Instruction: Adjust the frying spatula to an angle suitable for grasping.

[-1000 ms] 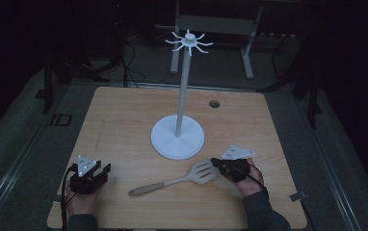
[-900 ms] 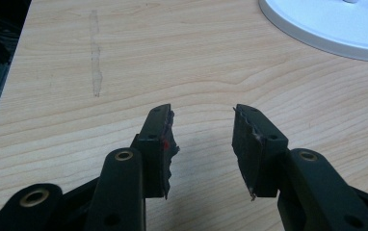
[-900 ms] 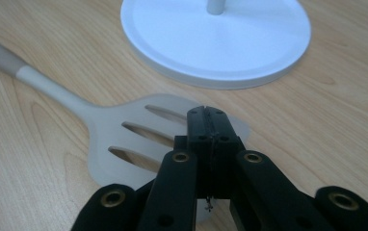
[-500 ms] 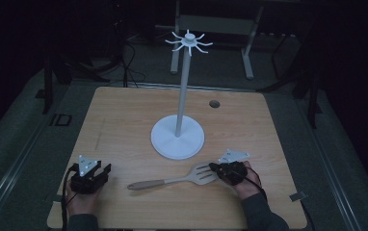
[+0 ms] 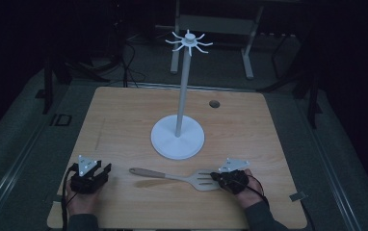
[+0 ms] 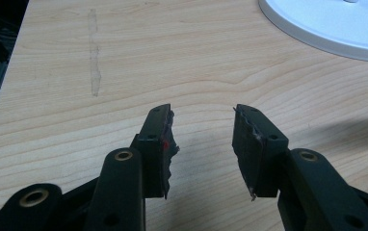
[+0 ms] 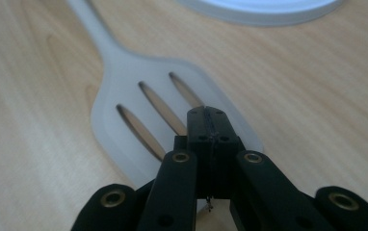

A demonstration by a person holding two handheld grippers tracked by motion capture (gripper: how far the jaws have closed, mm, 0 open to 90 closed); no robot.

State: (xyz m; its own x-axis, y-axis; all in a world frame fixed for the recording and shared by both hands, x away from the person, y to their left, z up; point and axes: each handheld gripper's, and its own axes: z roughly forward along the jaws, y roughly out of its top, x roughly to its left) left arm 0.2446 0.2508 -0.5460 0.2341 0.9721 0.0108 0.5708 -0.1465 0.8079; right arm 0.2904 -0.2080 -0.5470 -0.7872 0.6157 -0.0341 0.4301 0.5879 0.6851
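The right hand-held gripper (image 5: 219, 177) is hovering with its jaws pressed together and holding nothing, its tip over the slotted blade of the spatula (image 5: 206, 180), which is lying near the front of the surface (image 5: 124, 115), handle pointing left. The left hand-held gripper (image 5: 106, 169) is resting at the near left, jaws spread wide over bare wood, with the white stand (image 5: 177, 137) standing farther back.

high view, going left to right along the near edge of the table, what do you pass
left gripper → spatula → right gripper
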